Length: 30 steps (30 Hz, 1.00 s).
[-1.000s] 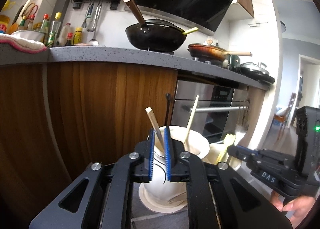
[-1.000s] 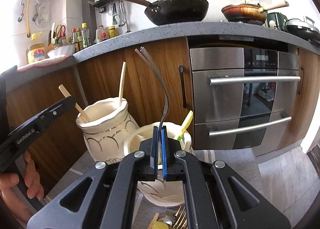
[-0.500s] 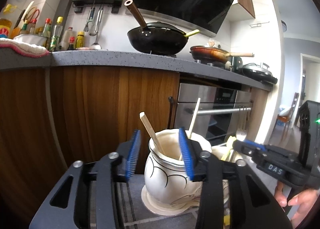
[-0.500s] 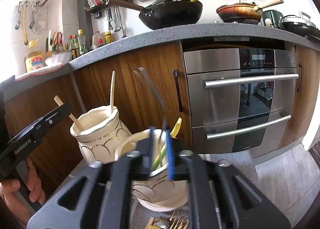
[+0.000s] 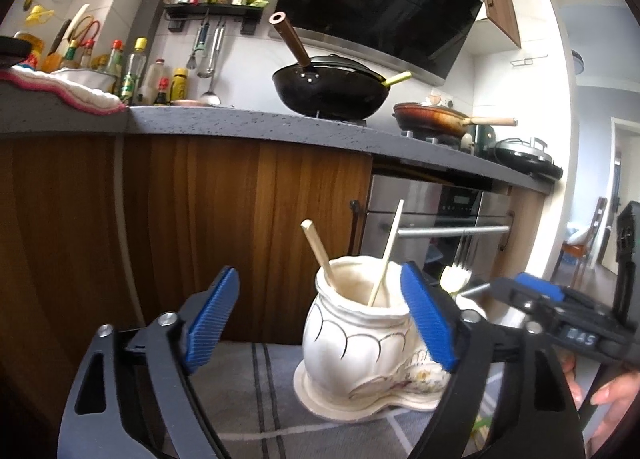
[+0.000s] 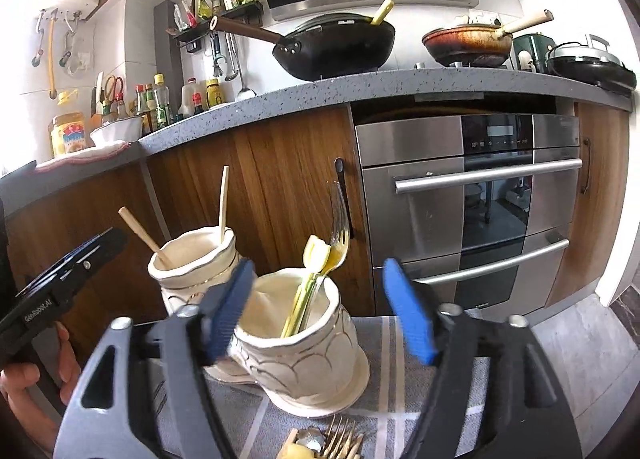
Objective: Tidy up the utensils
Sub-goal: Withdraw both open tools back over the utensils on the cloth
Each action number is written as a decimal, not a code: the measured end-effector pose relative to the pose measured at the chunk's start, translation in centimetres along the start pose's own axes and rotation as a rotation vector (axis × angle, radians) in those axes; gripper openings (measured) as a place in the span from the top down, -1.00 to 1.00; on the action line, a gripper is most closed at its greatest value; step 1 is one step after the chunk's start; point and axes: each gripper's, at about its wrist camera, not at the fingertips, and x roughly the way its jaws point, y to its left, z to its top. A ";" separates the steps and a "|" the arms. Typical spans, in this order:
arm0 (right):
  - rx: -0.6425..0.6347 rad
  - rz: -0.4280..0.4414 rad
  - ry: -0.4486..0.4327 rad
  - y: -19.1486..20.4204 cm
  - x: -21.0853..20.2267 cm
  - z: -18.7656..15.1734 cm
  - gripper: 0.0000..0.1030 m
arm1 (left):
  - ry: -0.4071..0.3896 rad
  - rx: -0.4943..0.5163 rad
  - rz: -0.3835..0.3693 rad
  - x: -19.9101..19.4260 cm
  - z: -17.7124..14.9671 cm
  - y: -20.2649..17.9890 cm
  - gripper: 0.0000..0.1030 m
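Ceramic jars (image 6: pixel 304 343) holding chopsticks (image 5: pixel 385 251), fork (image 6: pixel 339 235), possibly spoon (image 6: pixel 316 255)

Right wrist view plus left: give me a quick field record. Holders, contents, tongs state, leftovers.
left holder: cream ceramic jar holding two wooden sticks
right holder: cream ceramic jar holding a metal fork and a yellow-green utensil
left tongs: opening, nothing gripped
right tongs: opening, nothing gripped, fork released in jar
surface: grey striped cloth
leftovers: more forks lying on the cloth at the near edge
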 end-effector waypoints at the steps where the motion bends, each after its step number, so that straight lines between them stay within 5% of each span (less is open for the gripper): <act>1: 0.000 -0.003 -0.001 -0.1 -0.4 -0.2 -0.63 | -0.001 -0.002 0.004 -0.2 -0.1 0.1 -0.79; 6: 0.009 -0.012 -0.012 -0.5 -2.4 -1.0 -0.87 | 0.008 0.003 0.034 -1.5 -1.3 0.1 -0.85; 15: 0.015 -0.069 0.009 -2.2 -5.3 -3.0 -0.89 | 0.092 0.009 0.023 -3.3 -4.1 -0.8 -0.87; 30: -0.012 -0.114 0.116 -5.1 -7.2 -6.5 -0.89 | 0.371 0.070 -0.072 -2.9 -9.4 -5.7 -0.87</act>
